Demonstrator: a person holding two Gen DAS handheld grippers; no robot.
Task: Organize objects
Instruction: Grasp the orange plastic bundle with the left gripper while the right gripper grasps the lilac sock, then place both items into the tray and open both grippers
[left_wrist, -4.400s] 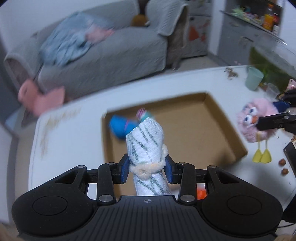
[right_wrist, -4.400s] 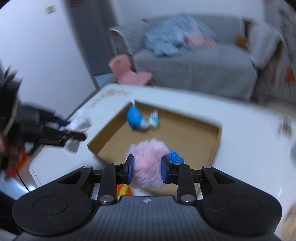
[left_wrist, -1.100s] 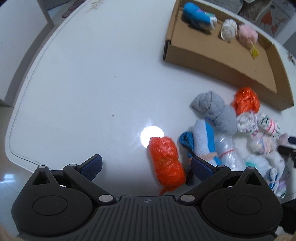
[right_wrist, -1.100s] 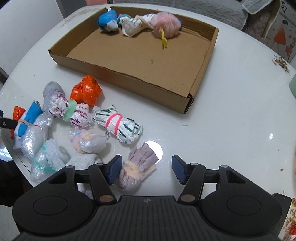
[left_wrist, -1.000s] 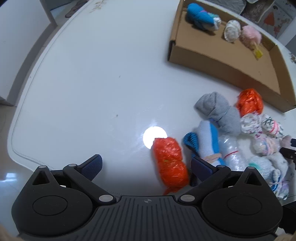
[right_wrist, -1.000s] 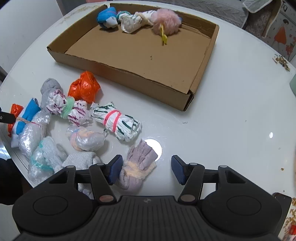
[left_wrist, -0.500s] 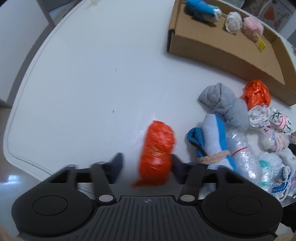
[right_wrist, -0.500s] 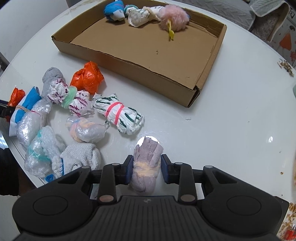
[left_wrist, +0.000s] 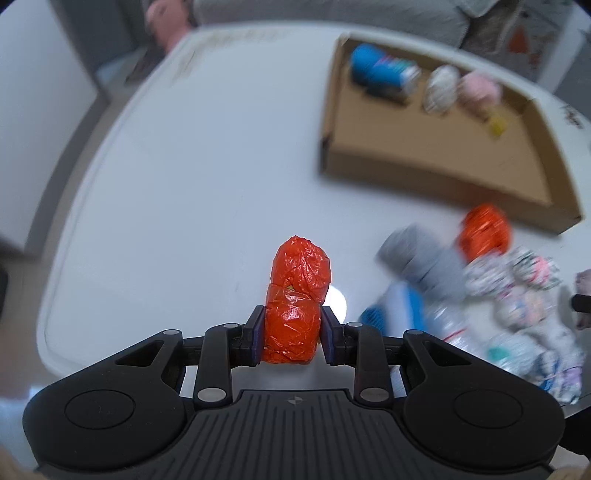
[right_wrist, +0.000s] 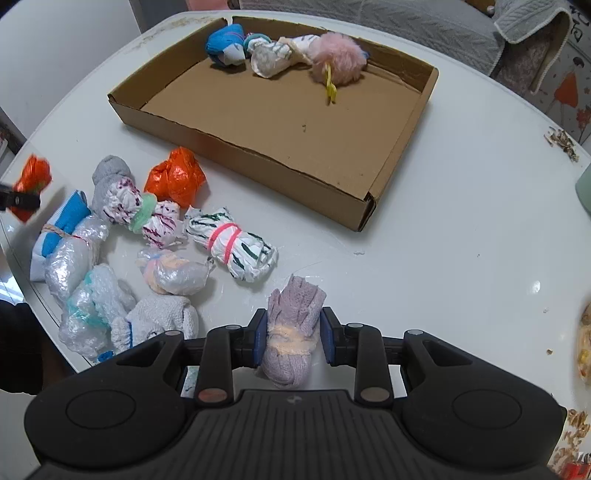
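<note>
My left gripper (left_wrist: 291, 334) is shut on an orange plastic bundle (left_wrist: 295, 299) and holds it above the white table; it also shows at the left edge of the right wrist view (right_wrist: 31, 181). My right gripper (right_wrist: 291, 338) is shut on a mauve sock roll (right_wrist: 291, 332) with a peach band, low over the table. The cardboard tray (right_wrist: 258, 158) holds a blue roll (right_wrist: 225, 44), a white striped roll (right_wrist: 273, 55) and a pink fluffy toy (right_wrist: 338, 59) along its far wall. Several wrapped bundles lie in a pile (right_wrist: 122, 236) in front of the tray.
A second orange bundle (right_wrist: 175, 179) lies beside the tray's front wall. A grey sofa (right_wrist: 424, 22) stands beyond the white table (right_wrist: 461, 240). Crumbs (right_wrist: 561, 142) and a pale green cup edge (right_wrist: 583, 192) are at the right.
Both grippers have closed on their bundles and lifted: the left raised the orange bundle off the table, the right holds the mauve sock roll. The left view tilted up toward the tray.
</note>
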